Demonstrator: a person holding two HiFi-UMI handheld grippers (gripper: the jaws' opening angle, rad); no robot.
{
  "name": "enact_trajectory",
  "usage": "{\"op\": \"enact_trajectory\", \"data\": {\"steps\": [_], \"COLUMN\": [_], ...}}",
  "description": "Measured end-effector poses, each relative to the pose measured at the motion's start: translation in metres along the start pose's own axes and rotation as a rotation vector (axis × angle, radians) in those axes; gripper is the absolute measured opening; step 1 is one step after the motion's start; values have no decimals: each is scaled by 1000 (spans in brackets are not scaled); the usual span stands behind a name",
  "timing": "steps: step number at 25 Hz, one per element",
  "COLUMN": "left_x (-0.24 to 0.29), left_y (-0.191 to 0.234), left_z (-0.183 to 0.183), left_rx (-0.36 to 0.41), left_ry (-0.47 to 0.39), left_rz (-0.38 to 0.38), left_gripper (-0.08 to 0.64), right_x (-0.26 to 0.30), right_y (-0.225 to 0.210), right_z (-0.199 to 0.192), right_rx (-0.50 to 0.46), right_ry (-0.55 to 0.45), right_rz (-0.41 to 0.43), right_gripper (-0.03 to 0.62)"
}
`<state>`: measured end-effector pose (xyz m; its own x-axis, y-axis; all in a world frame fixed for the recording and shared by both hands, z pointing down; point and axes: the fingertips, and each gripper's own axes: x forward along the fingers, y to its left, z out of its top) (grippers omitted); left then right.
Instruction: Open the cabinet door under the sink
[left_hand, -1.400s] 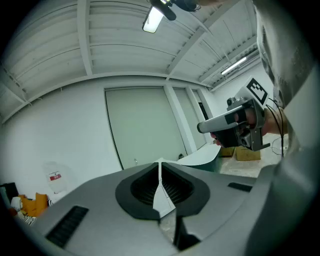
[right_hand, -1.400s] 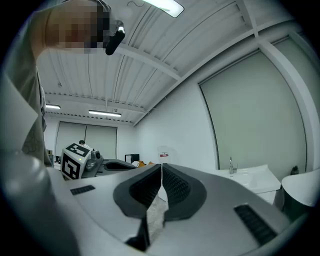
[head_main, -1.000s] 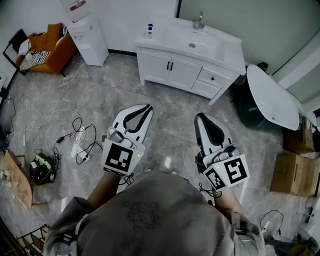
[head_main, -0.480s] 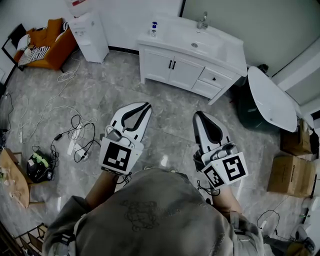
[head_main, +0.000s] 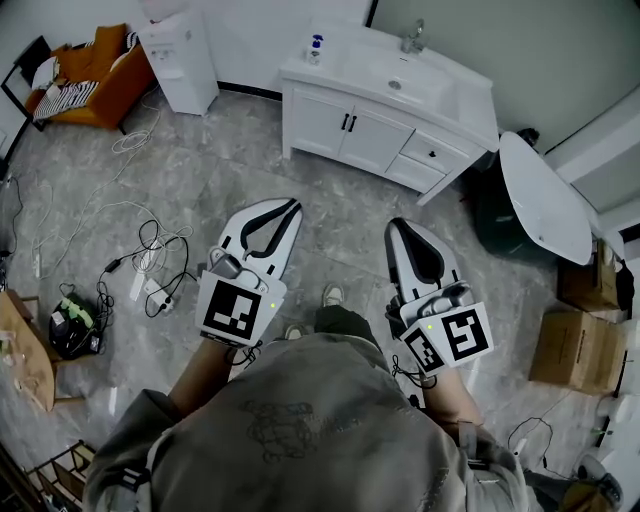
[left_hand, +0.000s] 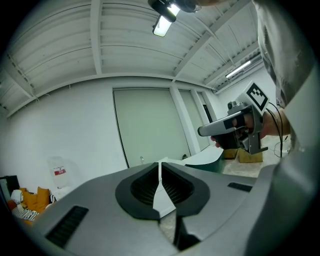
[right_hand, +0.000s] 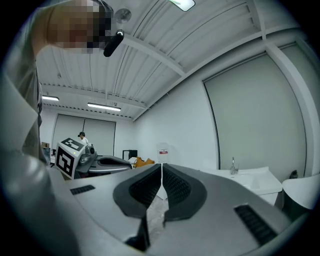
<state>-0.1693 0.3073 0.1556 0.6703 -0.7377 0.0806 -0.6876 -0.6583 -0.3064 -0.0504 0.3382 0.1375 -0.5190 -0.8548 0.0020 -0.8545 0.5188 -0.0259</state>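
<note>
A white sink cabinet (head_main: 385, 115) stands against the far wall in the head view, with its two doors (head_main: 345, 128) closed and dark handles (head_main: 350, 122) where they meet. My left gripper (head_main: 285, 205) and right gripper (head_main: 398, 226) are held side by side over the floor, well short of the cabinet, both pointing level toward it. Both are shut with nothing between the jaws. In the right gripper view the sink top (right_hand: 252, 177) with its tap (right_hand: 233, 165) shows at the right beyond the right gripper (right_hand: 161, 166). The left gripper (left_hand: 160, 164) faces a pale wall.
A white water dispenser (head_main: 180, 60) and an orange chair (head_main: 95, 75) stand at the back left. Cables and a power strip (head_main: 140, 275) lie on the floor at left. An oval white tub (head_main: 545, 200) and cardboard boxes (head_main: 570, 345) are at right. A second person (right_hand: 81, 136) stands far off.
Both grippers and the person have moved forward toward the cabinet, which now sits slightly nearer in the head view. A foot has appeared on the floor between the grippers. Both stay shut.
</note>
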Motion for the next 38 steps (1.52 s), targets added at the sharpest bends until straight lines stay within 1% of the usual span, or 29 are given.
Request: {"op": "enact_trajectory", "data": {"steps": [2, 5, 8, 11, 15, 17, 21, 22, 25, 28, 33, 38], "left_x": [8, 24, 42, 68, 107, 128, 172, 182, 209, 233, 277, 328], "left_y": [2, 6, 12, 19, 29, 34, 48, 53, 66, 77, 89, 101], "left_z": [-3, -8, -11, -16, -21, -27, -35, -37, -44, -50, -58, -59], "left_rx": [5, 10, 34, 63, 70, 62, -8, -11, 24, -11, -23, 0], "left_ry": [7, 21, 39, 68, 83, 96, 97, 100, 120, 136, 181, 197], "left_rz": [-3, -8, 3, 3, -11, -11, -22, -23, -11, 2, -2, -20], "left_gripper": [31, 31, 31, 31, 31, 31, 31, 31, 31, 31, 31, 31], "right_x": [5, 14, 29, 48, 73, 85, 112, 119, 142, 165, 199, 226], "right_y": [-7, -21, -39, -62, -101, -122, -162, -171, -194, -214, -250, -291], "right_z": [-2, -7, -11, -12, -12, -14, -19, -20, -25, -30, -39, -47], "right_rx": [-2, 20, 29, 35, 41, 45, 54, 56, 61, 62, 73, 88], "right_ry": [0, -1, 0, 1, -31, -32, -14, -10, 2, 14, 38, 53], "right_rz": [-4, -4, 4, 7, -10, -19, -21, -17, -2, 19, 47, 53], "right_gripper": [31, 31, 31, 31, 31, 31, 31, 31, 31, 31, 31, 31]}}
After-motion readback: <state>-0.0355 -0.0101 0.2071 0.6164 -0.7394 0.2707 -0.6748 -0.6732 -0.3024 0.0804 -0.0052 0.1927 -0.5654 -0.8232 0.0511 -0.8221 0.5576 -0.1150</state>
